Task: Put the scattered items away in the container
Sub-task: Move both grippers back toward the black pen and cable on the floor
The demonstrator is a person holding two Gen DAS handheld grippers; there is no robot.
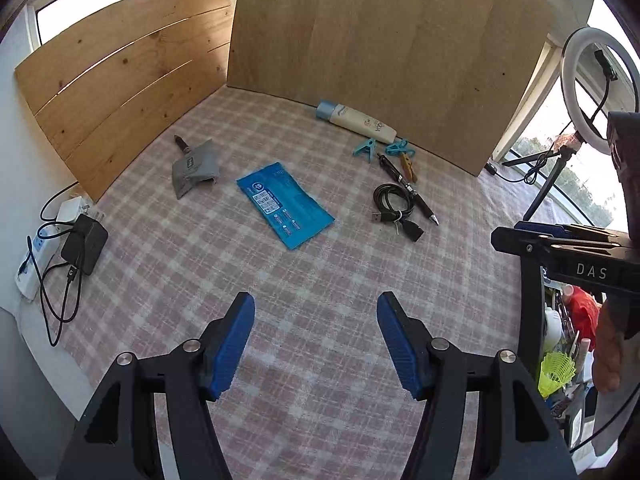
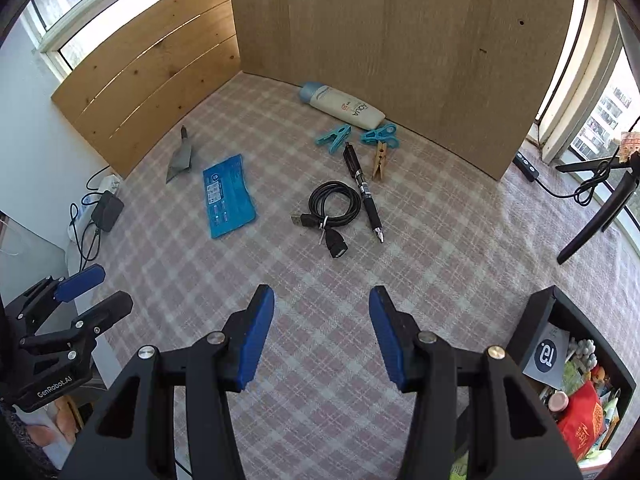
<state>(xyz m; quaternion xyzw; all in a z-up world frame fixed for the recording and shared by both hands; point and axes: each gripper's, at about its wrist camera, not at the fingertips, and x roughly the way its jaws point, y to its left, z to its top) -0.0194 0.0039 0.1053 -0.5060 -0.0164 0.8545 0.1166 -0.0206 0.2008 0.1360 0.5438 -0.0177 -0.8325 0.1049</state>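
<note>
Both grippers, left (image 1: 316,314) and right (image 2: 322,308), hover with jaws spread, holding nothing. The bin (image 2: 538,312) is cut off. Two blue clips (image 2: 334,138), one pen (image 2: 366,200), one cable (image 2: 334,210).

Both wrist cameras look forward and downward from above the near edge of the checked tablecloth (image 1: 320,280), the left one set further left, sharing the blue packet (image 1: 285,205), coiled USB cable (image 2: 334,208) and wooden backboards (image 2: 400,40) beyond.
</note>
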